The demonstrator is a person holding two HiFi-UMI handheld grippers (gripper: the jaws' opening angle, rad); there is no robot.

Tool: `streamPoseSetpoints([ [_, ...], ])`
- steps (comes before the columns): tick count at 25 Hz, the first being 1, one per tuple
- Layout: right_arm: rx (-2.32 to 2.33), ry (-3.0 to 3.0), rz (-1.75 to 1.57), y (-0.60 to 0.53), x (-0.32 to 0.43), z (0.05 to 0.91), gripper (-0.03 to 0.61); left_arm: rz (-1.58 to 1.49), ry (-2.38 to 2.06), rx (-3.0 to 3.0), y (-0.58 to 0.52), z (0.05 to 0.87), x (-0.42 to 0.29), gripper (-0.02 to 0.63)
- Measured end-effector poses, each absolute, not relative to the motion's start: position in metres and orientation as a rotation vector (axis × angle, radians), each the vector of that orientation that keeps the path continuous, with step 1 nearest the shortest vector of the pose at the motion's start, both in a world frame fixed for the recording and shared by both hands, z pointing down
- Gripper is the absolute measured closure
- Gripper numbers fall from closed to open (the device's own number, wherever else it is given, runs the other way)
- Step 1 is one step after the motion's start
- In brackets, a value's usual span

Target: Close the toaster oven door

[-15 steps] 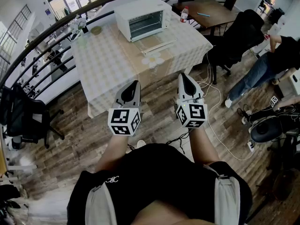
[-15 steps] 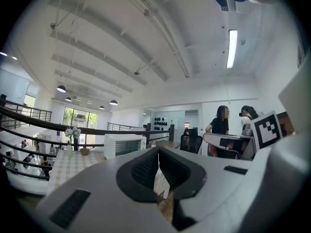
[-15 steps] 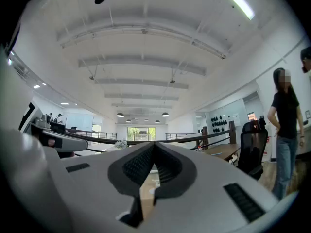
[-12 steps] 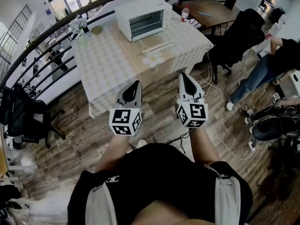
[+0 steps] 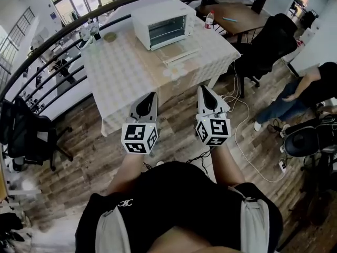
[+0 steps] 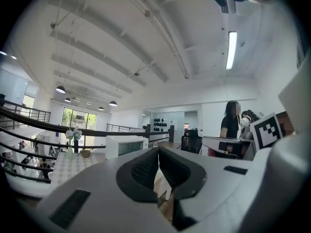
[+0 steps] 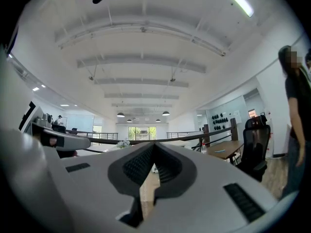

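Note:
The white toaster oven (image 5: 160,22) stands at the far side of a table with a checked cloth (image 5: 126,73). Its door seems folded down flat in front, its pale handle bar (image 5: 181,55) lying on the cloth. Both grippers hang side by side over the wooden floor, short of the table's near edge. My left gripper (image 5: 152,95) is shut and empty, as is my right gripper (image 5: 202,88). In the left gripper view the oven (image 6: 125,145) shows far off, beyond the touching tips of the left gripper (image 6: 158,152). The right gripper (image 7: 154,144) points at the table, its jaws hiding the oven.
A flower vase (image 5: 92,28) and a small bowl (image 5: 109,36) sit at the table's back left. A black office chair (image 5: 268,36) and a brown desk (image 5: 237,12) with a bottle (image 5: 209,19) stand to the right. A person (image 5: 310,86) and floor cables (image 5: 242,141) are further right.
Both grippers have shifted only slightly, the right one a little up and left. The person at the right has moved further right, towards the frame's edge.

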State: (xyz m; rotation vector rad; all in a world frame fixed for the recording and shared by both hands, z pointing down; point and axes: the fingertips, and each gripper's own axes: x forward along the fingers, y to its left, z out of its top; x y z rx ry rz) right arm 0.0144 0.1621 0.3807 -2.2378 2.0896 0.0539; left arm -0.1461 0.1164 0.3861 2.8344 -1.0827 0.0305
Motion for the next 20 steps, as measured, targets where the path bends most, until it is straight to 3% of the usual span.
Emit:
streamPoseSetpoints([
  [12,-2.296,2.081,0.098,0.12,-0.025,0.388,0.584,0.009,-1.021,2.832,0.062,0.399,-0.181,0.599],
  [20,-2.317,2.058,0.084,0.094,-0.011,0.396,0.584,0.02,-0.99,2.837,0.033,0.407,-0.17,0.599],
])
